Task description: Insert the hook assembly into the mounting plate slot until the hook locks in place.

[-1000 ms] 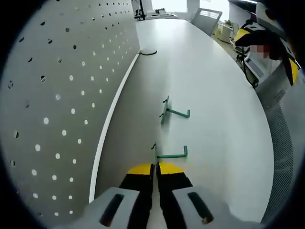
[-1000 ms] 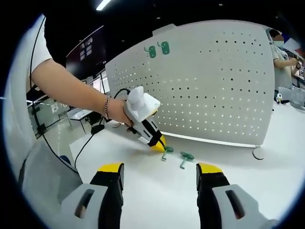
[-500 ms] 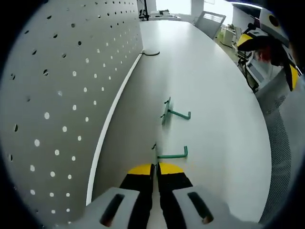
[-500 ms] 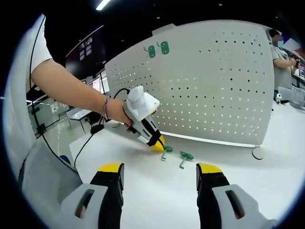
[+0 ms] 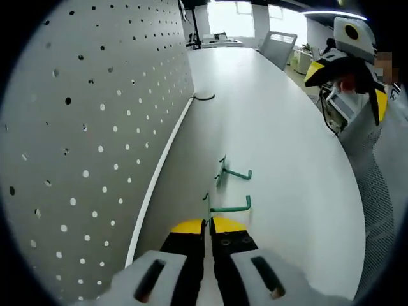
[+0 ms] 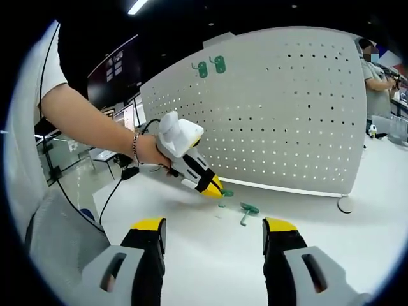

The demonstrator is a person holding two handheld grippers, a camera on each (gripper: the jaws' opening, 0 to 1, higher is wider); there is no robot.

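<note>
My left gripper is shut on a green hook, whose bent arm sticks out to the right of the yellow tips. In the right gripper view the left gripper hangs a little above the table with that hook at its tip. A second green hook lies on the white table just beyond; it is the hook lying flat in the right gripper view. The white pegboard stands upright close by. My right gripper is open and holds nothing; it also appears far off.
Two green hooks hang near the pegboard's top edge. A dark cable lies at the pegboard's foot. The white table runs on past the hooks toward a chair. A person's forearm holds the left gripper.
The left gripper has risen off the table and tilted, carrying its hook with it. The second hook stays on the table. The right gripper has not moved.
</note>
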